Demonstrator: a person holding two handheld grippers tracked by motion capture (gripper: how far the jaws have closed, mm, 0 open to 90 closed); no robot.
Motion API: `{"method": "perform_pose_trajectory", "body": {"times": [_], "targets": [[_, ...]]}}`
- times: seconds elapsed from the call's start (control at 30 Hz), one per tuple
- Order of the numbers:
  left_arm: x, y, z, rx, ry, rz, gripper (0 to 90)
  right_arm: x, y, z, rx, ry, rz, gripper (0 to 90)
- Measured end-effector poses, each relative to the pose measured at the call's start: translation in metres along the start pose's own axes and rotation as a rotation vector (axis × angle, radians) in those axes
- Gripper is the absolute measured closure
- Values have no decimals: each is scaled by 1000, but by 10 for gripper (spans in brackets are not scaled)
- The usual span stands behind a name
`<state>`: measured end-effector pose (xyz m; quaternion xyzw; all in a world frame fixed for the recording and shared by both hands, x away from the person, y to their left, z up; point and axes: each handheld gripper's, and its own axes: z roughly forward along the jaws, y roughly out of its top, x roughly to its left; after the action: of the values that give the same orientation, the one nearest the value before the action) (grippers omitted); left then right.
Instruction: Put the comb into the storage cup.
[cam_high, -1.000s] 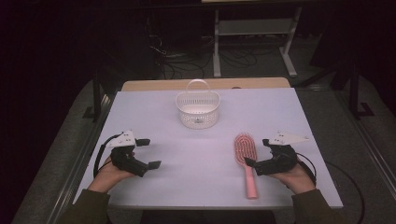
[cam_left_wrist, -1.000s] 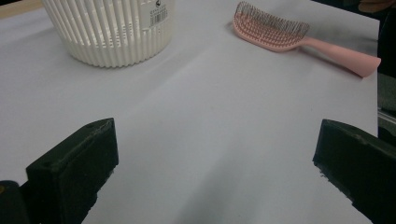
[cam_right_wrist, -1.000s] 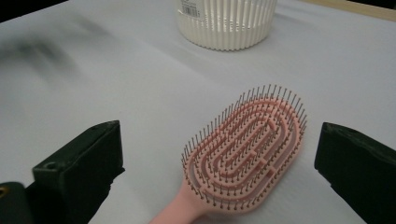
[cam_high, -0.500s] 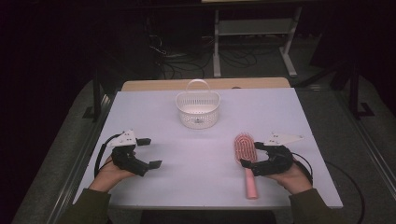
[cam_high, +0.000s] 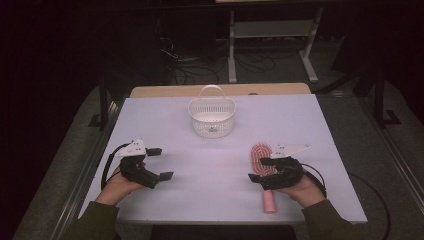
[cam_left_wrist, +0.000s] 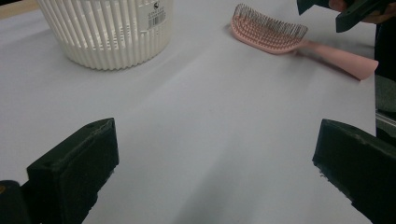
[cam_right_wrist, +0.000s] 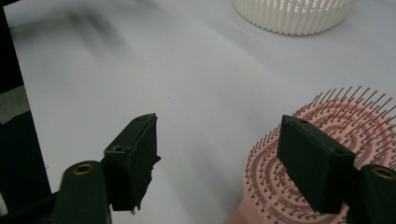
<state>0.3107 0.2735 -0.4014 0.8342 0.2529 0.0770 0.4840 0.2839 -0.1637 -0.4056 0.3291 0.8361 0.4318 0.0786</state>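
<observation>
Dark floor and trailing cables surround a pale lilac table (cam_high: 220, 200), lit from above, with a white slatted basket (cam_high: 211, 118) standing near its far edge.

At the left, the left gripper (cam_high: 161, 163) rests low on the table in the person's hand, its jaws spread wide with nothing but bare surface between them, as the left gripper view confirms. It has kept its place over the last second.

Toward the right lies a pink hairbrush (cam_right_wrist: 345, 140), flat on the table with its bristles up and its handle pointing toward the person's edge. Its oval head carries curved rows of fine pins; the handle is plain, smooth and slightly tapered.

The right gripper (cam_high: 261, 169) has shifted leftward since a second ago, from just beside the brush to over its head, and its jaws have just been closing. In the right gripper view one jaw sits above the bristles and the other over bare table, so the pads are not yet pressing on anything. That suggests a grasp of the hairbrush is starting, probably to carry it to the basket.
</observation>
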Motion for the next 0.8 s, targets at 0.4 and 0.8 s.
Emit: {"method": "perform_pose_trajectory", "body": {"times": [0.4, 0.8], "targets": [[-2, 0, 1, 1, -11, 5, 0, 4, -5, 2, 36, 35, -6, 516], [-1, 0, 2, 2, -16, 7, 0, 8, -13, 7, 95, 46, -26, 690]]}}
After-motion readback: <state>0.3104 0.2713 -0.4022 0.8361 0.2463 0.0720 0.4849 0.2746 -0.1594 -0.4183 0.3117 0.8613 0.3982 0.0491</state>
